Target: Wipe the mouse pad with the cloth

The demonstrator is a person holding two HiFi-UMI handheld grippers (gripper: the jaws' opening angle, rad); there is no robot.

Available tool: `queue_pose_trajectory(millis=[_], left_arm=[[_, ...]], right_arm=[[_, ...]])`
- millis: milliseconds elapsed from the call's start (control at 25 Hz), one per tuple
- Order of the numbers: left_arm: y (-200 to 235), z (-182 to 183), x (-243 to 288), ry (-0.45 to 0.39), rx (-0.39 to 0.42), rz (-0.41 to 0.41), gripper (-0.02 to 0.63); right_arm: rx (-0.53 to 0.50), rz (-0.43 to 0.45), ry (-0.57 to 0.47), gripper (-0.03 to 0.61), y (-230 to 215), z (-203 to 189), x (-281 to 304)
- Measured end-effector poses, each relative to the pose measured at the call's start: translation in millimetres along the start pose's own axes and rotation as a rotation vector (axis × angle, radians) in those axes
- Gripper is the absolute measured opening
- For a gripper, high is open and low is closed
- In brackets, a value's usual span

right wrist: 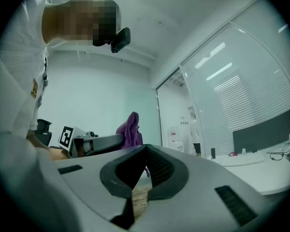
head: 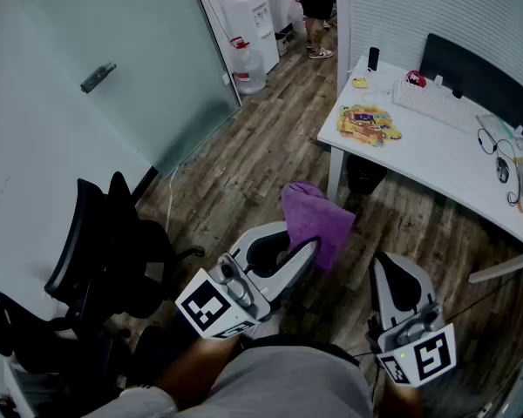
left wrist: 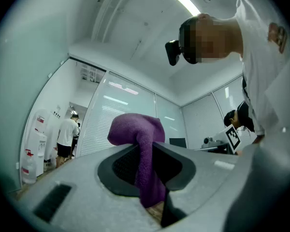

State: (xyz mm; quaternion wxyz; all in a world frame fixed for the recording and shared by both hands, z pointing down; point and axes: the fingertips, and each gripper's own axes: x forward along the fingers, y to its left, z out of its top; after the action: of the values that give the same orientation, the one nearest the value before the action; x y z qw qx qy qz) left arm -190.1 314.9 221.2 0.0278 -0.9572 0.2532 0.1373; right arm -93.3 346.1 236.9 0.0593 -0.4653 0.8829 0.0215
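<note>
Nearest the lens, both hands are cut off by the lower frame edge; only a forearm [head: 196,368] and the two marker cubes show behind the left gripper [head: 305,252] and the right gripper [head: 386,261]. The mouse pad cannot be made out on the desk [head: 436,155] at this size. The far right end of that desk runs out of the head view.

Left gripper: jaws pinched on a purple cloth [head: 314,216]. One fold is trapped between the pads and the rest bunches above and in front of the tips. The pinched part is largely hidden by the jaws. Right gripper: jaws pressed together with nothing between them; a sliver of wooden floor [head: 244,164] shows through the gap below the pads.

Both grippers hang over the floor, short of the desk, and the cloth sits near the desk's corner leg [head: 334,174] but apart from it. On the desk lie a keyboard [head: 431,101], a yellow packet [head: 368,124] and a corded mouse [head: 503,169].

Room to move: open floor lies between the grippers and the desk's front edge. A black office chair [head: 113,242] stands just left of the left gripper — a glass wall [head: 113,68] behind it.
</note>
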Motion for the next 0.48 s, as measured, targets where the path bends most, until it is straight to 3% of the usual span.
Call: queue_pose_trajectory(millis=[480], left_arm=[[-5, -4, 12, 0.004, 0.000, 0.004, 0.077]], right_arm=[[0.005, 0.010, -0.018, 0.011, -11, 6, -6]])
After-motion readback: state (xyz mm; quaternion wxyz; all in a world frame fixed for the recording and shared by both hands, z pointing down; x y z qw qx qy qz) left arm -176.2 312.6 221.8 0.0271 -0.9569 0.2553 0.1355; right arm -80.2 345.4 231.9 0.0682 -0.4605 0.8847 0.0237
